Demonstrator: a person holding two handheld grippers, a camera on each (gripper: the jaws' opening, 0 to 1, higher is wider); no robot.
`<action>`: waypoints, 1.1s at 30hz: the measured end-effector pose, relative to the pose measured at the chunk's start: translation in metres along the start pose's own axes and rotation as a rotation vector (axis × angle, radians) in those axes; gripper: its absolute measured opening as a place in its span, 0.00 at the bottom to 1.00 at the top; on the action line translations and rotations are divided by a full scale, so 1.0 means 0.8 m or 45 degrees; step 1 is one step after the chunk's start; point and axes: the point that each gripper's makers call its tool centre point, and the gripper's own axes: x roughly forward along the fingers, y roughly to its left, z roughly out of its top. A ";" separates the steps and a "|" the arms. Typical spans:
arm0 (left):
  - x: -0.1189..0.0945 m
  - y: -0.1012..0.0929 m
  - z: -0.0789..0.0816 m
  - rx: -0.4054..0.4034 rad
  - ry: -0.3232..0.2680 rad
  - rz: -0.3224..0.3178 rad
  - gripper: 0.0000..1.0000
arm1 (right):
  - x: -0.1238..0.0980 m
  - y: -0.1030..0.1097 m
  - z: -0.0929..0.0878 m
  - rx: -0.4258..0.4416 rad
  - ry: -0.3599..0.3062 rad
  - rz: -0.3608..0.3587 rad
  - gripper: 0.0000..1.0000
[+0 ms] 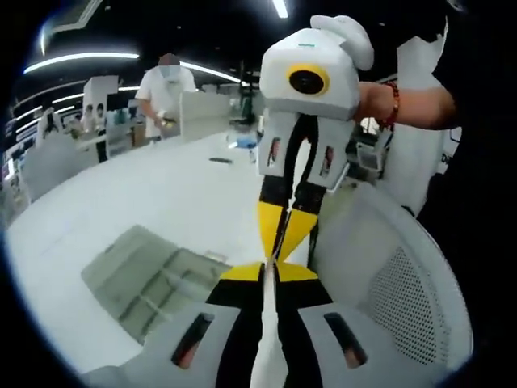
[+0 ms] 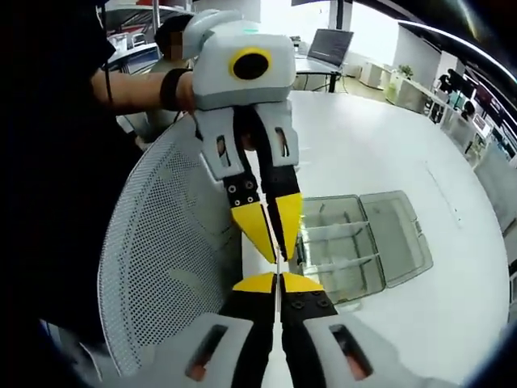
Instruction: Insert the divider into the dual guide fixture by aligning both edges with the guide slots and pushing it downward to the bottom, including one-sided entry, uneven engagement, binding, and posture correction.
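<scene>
While a white mesh chair back [image 1: 404,283] crowds close beside both grippers, the clear compartment box [image 2: 363,242] lies open on the white table [image 1: 145,194] below them, its lid folded flat beside it; a person in a white shirt [image 1: 166,89] stands well apart at the far side; the left gripper [image 1: 271,271] and the right gripper [image 2: 277,281] meet tip to tip above the table edge, each with jaws closed narrow on the thin white divider [image 1: 268,356], held edge-on between them and clear of the box; a hand wearing a red bead bracelet [image 1: 393,103] carries the right gripper; open tabletop stretches beyond the box.
</scene>
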 end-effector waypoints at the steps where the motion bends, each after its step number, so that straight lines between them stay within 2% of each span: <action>1: 0.000 0.002 -0.001 -0.012 0.005 0.015 0.04 | -0.002 -0.003 0.001 -0.004 -0.007 -0.008 0.00; 4: 0.001 0.008 -0.010 -0.072 0.035 0.052 0.10 | -0.004 -0.009 0.001 -0.018 -0.002 -0.019 0.00; 6: -0.002 0.009 -0.011 -0.075 0.012 0.062 0.11 | -0.004 -0.015 -0.002 -0.029 0.016 -0.022 0.00; 8: -0.005 0.011 -0.011 -0.123 -0.018 0.083 0.13 | -0.004 -0.019 -0.002 -0.045 0.031 -0.025 0.00; 12: -0.008 0.018 -0.014 -0.142 -0.030 0.127 0.16 | -0.006 -0.031 -0.001 -0.056 0.041 -0.041 0.00; 16: -0.011 0.024 -0.018 -0.188 -0.046 0.153 0.24 | -0.006 -0.042 -0.004 -0.058 0.068 -0.060 0.00; 20: -0.018 0.032 -0.023 -0.231 -0.065 0.226 0.27 | -0.007 -0.056 -0.004 -0.053 0.074 -0.067 0.00; 23: -0.023 0.035 -0.025 -0.203 -0.053 0.276 0.32 | -0.005 -0.063 -0.005 -0.063 0.089 -0.063 0.00; 27: -0.026 0.038 -0.024 -0.235 -0.090 0.289 0.34 | -0.002 -0.072 -0.007 -0.090 0.121 -0.061 0.00; 33: -0.029 0.042 -0.025 -0.243 -0.099 0.322 0.40 | 0.000 -0.082 -0.010 -0.110 0.153 -0.052 0.00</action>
